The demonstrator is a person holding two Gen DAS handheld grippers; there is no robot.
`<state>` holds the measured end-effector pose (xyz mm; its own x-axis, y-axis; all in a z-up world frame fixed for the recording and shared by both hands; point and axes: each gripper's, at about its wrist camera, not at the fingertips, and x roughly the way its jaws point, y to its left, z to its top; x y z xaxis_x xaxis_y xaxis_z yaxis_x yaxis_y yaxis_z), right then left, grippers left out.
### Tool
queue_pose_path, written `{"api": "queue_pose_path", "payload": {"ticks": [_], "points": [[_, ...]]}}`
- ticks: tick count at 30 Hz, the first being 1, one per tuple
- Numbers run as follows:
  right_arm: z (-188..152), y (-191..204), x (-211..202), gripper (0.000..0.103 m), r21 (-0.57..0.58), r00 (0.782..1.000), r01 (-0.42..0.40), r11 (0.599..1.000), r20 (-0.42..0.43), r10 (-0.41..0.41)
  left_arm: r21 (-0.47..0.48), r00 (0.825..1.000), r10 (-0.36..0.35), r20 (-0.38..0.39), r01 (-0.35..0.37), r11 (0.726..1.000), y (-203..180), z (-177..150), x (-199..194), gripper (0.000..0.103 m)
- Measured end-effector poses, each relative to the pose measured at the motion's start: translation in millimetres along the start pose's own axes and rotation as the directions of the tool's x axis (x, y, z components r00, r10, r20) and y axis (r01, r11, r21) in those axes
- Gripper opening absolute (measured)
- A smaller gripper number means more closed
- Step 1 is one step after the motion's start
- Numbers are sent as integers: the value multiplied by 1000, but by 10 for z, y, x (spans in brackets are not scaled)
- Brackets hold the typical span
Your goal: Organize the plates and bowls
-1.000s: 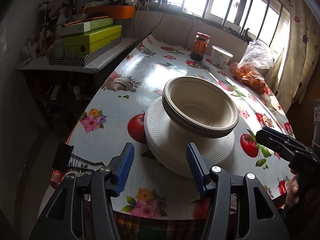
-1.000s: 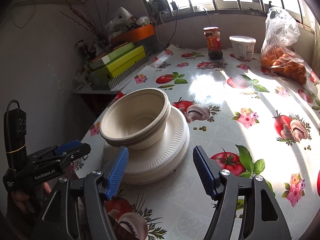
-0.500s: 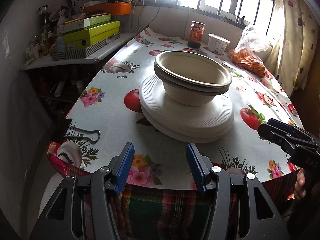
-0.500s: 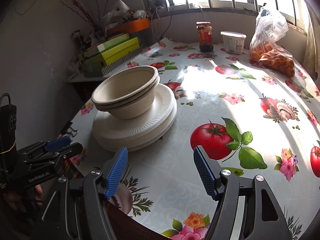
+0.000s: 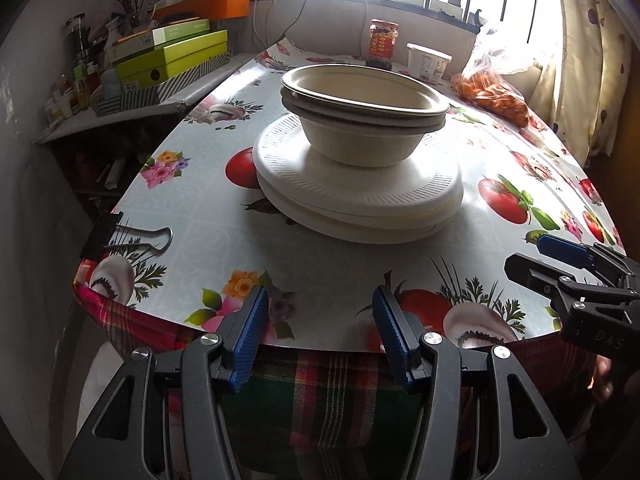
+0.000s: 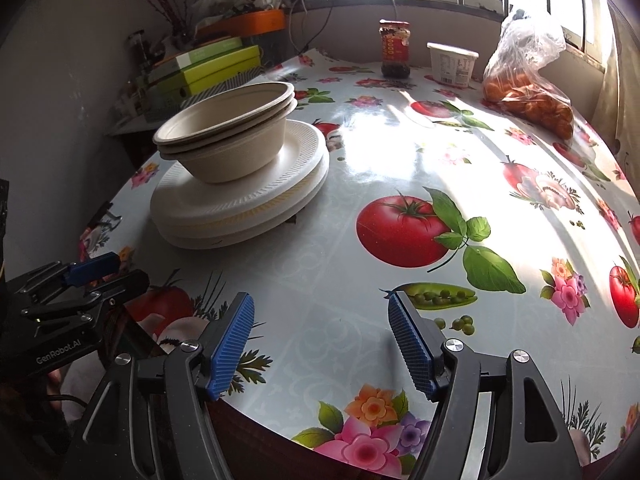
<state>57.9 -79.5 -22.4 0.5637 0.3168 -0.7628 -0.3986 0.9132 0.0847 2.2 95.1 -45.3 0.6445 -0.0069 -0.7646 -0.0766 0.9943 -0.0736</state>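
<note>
Near the bench's (image 6: 400, 152) left edge, nested bowls (image 6: 228, 136) sit atop stacked plates (image 6: 240, 204). Both hand-held grippers, left (image 5: 318, 336) and right (image 6: 320, 348), hover spread and empty at its near edge.

The jar (image 5: 383, 44) label's print is too small to read.

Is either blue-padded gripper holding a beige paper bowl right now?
No: the nested beige paper bowls sit on the stacked white foam plates, while the left gripper and right gripper hover empty at the table edge.
</note>
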Motion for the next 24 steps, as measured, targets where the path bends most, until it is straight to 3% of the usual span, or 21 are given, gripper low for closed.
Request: {"api": "queue_pose_path", "payload": {"ticks": [9,12,24], "points": [[-14,-24,53,76,-4,999,46,999,-11,-46,18,999,39,6,-39,999,-75,-12,55,55],[-21,-33,78,78,-12,994,103,995,-15,-104,12,999,37,13,-38,999,-80,-14,61,56],[-35,-31,96,84,-1,992,128,992,-9,-128,11,999,34,23,-34,999,-103,-15,77,62]]}}
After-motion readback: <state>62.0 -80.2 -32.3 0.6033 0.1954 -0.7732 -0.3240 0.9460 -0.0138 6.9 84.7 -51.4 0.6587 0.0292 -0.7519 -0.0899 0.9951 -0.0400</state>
